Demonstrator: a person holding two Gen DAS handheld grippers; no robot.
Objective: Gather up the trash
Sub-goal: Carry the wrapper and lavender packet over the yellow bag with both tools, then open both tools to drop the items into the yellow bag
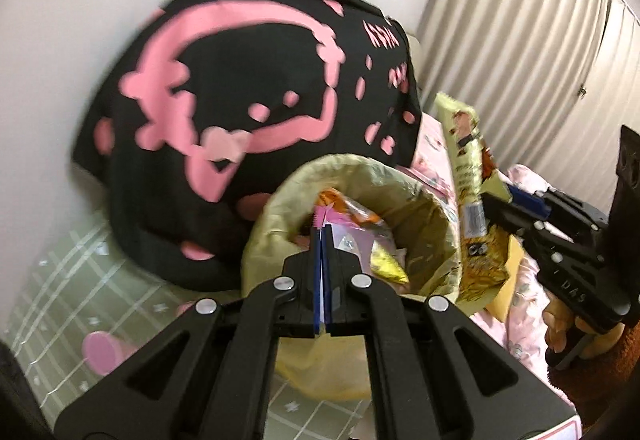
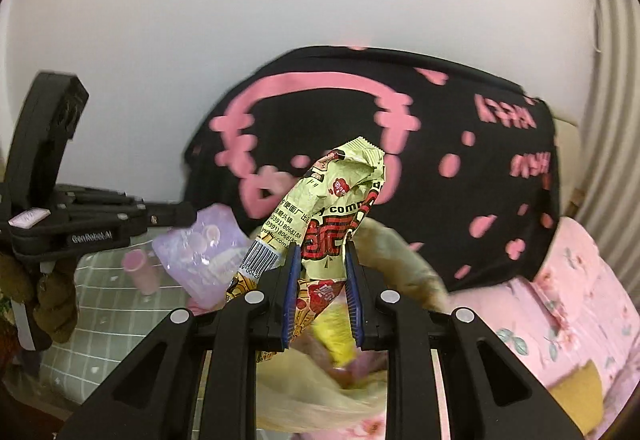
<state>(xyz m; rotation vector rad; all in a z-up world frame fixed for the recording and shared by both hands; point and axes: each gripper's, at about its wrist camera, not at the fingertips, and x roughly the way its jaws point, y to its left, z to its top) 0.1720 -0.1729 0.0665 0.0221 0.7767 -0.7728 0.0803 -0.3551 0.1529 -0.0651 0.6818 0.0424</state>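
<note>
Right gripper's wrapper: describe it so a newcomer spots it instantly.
Find the big black cushion with pink print. Before it, the right gripper pinches a crumpled noodle wrapper upright. Unlike the lilac pouch beside it, it is pale yellow-green with red lettering and a barcode.

Both grippers are the same chunky black plastic build. The left gripper [image 1: 323,236] has 4 round silver screw heads across its linkage arms and blue pads on the fingers [image 1: 318,272]. The right gripper [image 2: 322,264] has the same 4 silver screws and ribbed blue pads. From the side there's white "GenRobot.AI" lettering, plus a fuzzy brown sleeve [image 1: 600,356] behind the handle.
</note>
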